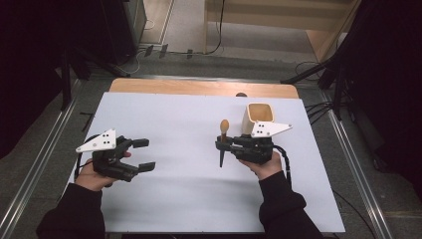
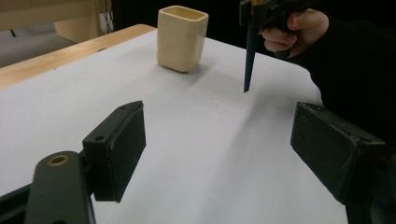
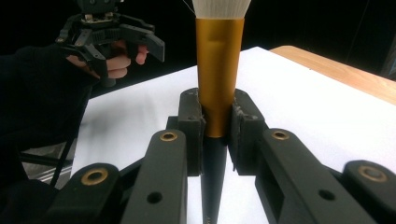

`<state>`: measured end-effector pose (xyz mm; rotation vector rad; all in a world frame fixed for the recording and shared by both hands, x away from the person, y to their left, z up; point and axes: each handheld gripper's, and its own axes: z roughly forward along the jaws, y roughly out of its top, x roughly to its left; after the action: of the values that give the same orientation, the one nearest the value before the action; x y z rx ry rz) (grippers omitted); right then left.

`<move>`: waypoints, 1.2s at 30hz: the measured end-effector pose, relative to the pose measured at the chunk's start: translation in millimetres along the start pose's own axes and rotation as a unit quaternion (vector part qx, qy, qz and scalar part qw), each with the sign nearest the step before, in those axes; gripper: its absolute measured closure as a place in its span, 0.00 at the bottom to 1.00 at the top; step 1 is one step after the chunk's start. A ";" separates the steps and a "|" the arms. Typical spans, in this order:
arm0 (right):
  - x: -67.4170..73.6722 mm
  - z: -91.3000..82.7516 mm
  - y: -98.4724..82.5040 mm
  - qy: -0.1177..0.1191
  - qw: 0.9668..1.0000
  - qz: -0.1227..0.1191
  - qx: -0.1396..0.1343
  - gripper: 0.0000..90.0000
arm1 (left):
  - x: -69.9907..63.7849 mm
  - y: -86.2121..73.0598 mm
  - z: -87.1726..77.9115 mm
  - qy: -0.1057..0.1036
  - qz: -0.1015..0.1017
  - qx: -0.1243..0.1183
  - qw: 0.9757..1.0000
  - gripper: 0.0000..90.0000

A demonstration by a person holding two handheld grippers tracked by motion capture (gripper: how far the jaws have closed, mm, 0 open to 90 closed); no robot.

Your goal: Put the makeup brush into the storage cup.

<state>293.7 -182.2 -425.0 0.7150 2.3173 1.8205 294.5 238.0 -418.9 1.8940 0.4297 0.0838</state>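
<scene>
A brush (image 3: 219, 70) with a gold ferrule, pale bristles and a dark pointed handle stands upright between the jaws of my right gripper (image 1: 222, 145), which is shut on the ferrule's lower end. In the high view the brush (image 1: 224, 130) hangs just left of a cream square cup (image 1: 259, 119), its handle tip pointing down at the white table cover. The cup (image 2: 181, 39) stands upright and looks empty. My left gripper (image 1: 147, 154) hovers at the table's left side with its jaws wide apart and nothing between them, pointing toward the brush (image 2: 249, 60).
The white cover (image 1: 174, 194) spreads over the table, with a strip of bare wood (image 1: 199, 88) along the far edge. Metal rails (image 1: 348, 149) run along both sides on the floor. Dark stands and cables sit beyond the table.
</scene>
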 end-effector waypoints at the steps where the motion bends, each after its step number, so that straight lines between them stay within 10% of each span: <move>1: -0.4 -1.0 0.1 0.000 1.000 0.003 0.000 0.87 | 0.2 -0.5 -1.0 0.001 -0.001 -0.002 1.000 0.21; 36: -25.3 -44.8 2.1 -0.063 0.998 0.015 -0.006 0.87 | 9.9 -22.9 -34.2 0.059 -0.013 -0.003 0.998 0.21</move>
<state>300.3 -232.4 -415.7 0.8429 2.2267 1.7448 288.8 278.7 -429.0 1.8841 0.5326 0.1802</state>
